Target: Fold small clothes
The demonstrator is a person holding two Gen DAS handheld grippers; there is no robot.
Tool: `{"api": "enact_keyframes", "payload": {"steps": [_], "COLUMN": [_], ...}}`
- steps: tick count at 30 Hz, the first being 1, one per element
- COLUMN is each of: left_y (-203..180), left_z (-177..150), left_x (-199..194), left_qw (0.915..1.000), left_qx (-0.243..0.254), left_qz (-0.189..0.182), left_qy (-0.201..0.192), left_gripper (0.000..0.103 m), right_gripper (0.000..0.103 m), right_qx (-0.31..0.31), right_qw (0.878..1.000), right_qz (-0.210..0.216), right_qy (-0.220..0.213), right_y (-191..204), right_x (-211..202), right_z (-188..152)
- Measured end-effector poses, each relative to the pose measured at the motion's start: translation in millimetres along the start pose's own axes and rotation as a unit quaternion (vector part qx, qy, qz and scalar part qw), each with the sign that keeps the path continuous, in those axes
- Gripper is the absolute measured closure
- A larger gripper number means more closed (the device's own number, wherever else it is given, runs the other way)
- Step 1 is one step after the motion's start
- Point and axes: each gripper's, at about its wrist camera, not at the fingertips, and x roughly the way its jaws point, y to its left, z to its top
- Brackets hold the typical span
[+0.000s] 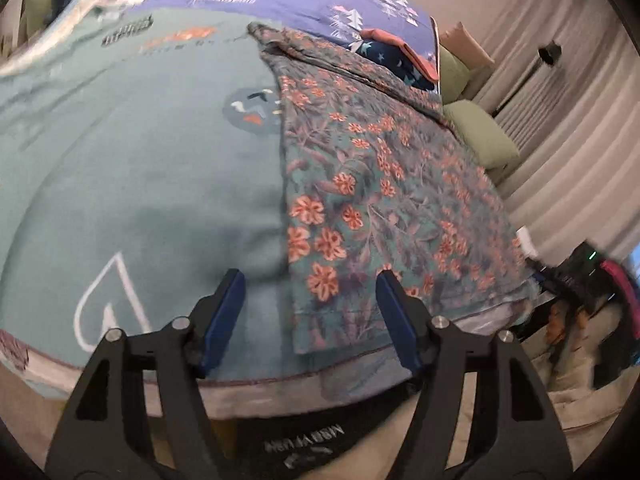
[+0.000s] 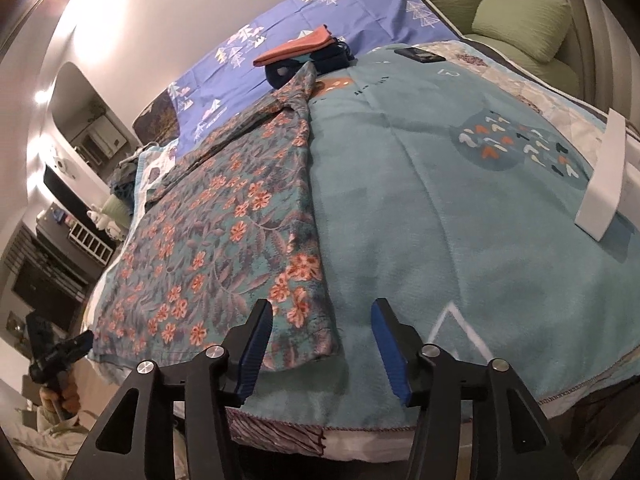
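Observation:
A teal garment with orange flowers (image 1: 372, 200) lies spread flat on a teal blanket (image 1: 140, 168) on the bed. It also shows in the right wrist view (image 2: 224, 224). My left gripper (image 1: 310, 280) is open and empty, just above the garment's near left corner. My right gripper (image 2: 322, 312) is open and empty, hovering at the garment's near right corner. The left gripper shows small at the lower left of the right wrist view (image 2: 60, 354).
Folded orange and navy clothes (image 2: 300, 54) lie at the far end on a purple sheet (image 2: 280, 12). Green pillows (image 2: 520, 20) sit beyond. A white strip (image 2: 604, 180) lies on the blanket's right side. Curtains (image 1: 580, 120) hang right of the bed.

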Motion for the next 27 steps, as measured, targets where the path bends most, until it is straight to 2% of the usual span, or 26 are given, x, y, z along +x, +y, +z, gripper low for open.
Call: {"api": "enact_keyframes", "payload": {"steps": [2,3,4,5,7,9,11,15,19,21,22,23,24,25,26,27], "left_y": [-7,-9,-10,-11,-10,-13,-16,-18,-11,-4,-1,3,6,8,8,8], "left_z": [0,0,1,3,6,10,16,20,12,8,5,3,1,0,-1,-2], "left_x": [5,6,9,14,11,-11,-37,-42,-20,-8,-4,-1,0,-1,-3,-4], "left_qw": [0.9999,0.9998,0.9997,0.9996,0.9995,0.9991,0.9973,0.9976,0.9985,0.9992,0.9992,0.9990,0.9986,0.9981,0.9977,0.9973], "left_qx": [0.014,0.017,0.020,0.015,-0.008,-0.013,-0.009,0.000,-0.021,-0.028,-0.034,-0.041,-0.050,-0.056,-0.059,-0.060], "left_qz": [0.000,-0.004,-0.012,-0.020,-0.025,-0.033,-0.056,-0.051,-0.048,-0.028,-0.017,-0.008,-0.012,-0.023,-0.032,-0.042], "left_qy": [-0.006,-0.004,-0.001,0.015,0.014,-0.022,-0.046,-0.047,-0.016,0.004,0.010,0.014,0.013,0.010,0.008,0.005], "left_gripper": [0.036,0.044,0.084,0.099,0.098,0.098,0.098,0.098,0.098,0.097,0.094,0.087,0.085,0.079,0.064,0.054], "right_gripper": [0.048,0.052,0.079,0.098,0.099,0.099,0.099,0.098,0.095,0.094,0.092,0.087,0.084,0.073,0.057,0.049], "right_qx": [-0.015,-0.026,-0.035,-0.026,0.033,0.090,0.110,0.062,0.047,0.055,0.062,0.068,0.070,0.070,0.067,0.064], "right_qw": [1.000,1.000,0.999,0.999,0.999,0.994,0.990,0.996,0.998,0.998,0.998,0.997,0.997,0.997,0.998,0.998], "right_qz": [-0.008,-0.016,-0.023,-0.014,0.019,0.058,0.084,0.054,0.033,0.019,0.017,0.017,0.018,0.020,0.019,0.019], "right_qy": [0.002,0.003,0.005,0.013,-0.001,-0.025,-0.032,-0.017,0.005,0.014,0.016,0.015,0.013,0.007,0.004,0.004], "right_y": [7,11,16,16,4,-13,-23,-7,-4,-9,-13,-16,-19,-20,-20,-20], "right_x": [4,5,6,8,-1,-18,-31,-32,-18,-13,-11,-11,-11,-12,-13,-13], "right_z": [1,1,0,0,4,7,10,11,5,3,2,1,1,1,0,1]}}
